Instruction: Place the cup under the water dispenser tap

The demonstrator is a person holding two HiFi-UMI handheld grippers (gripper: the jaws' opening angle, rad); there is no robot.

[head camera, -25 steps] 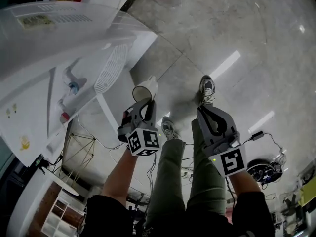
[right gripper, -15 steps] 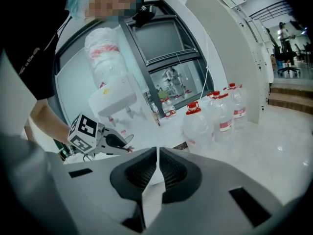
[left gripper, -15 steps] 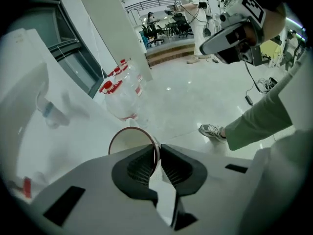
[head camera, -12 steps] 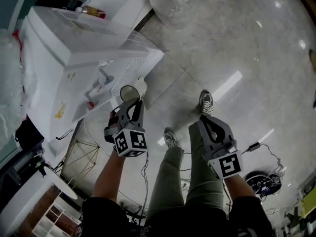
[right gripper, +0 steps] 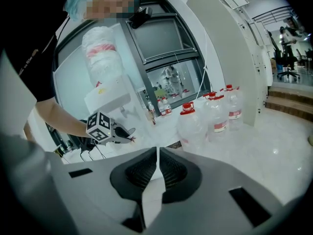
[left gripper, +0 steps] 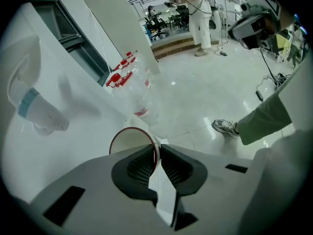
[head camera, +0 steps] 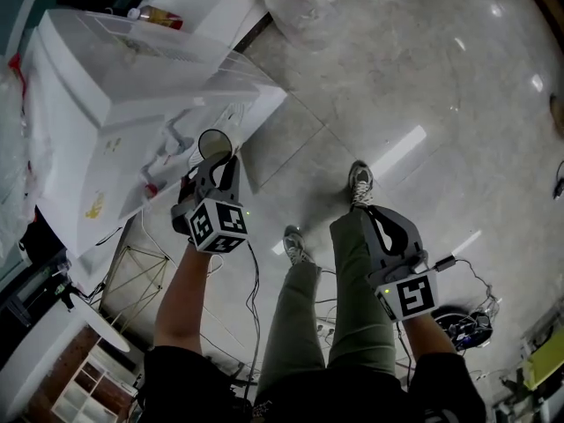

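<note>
**Cup in the air, just off the dispenser's taps.**

The left hand-held gripper (head camera: 215, 160) is clamped on the paper cup (head camera: 214, 142), one jaw inside the rim and one outside on the wall. The cup hangs clear of the floor (head camera: 414, 69), right beside the water dispenser (head camera: 106, 95). In the left gripper view the blue-banded tap (left gripper: 34, 106) lies up and to the left of the cup. The cup's mouth faces back along the jaws, so its long axis runs with the gripper, steeply tilted. The right hand-held gripper (head camera: 377, 218) is closed and empty over the person's leg (head camera: 352, 289); the left hand is much nearer.
</note>
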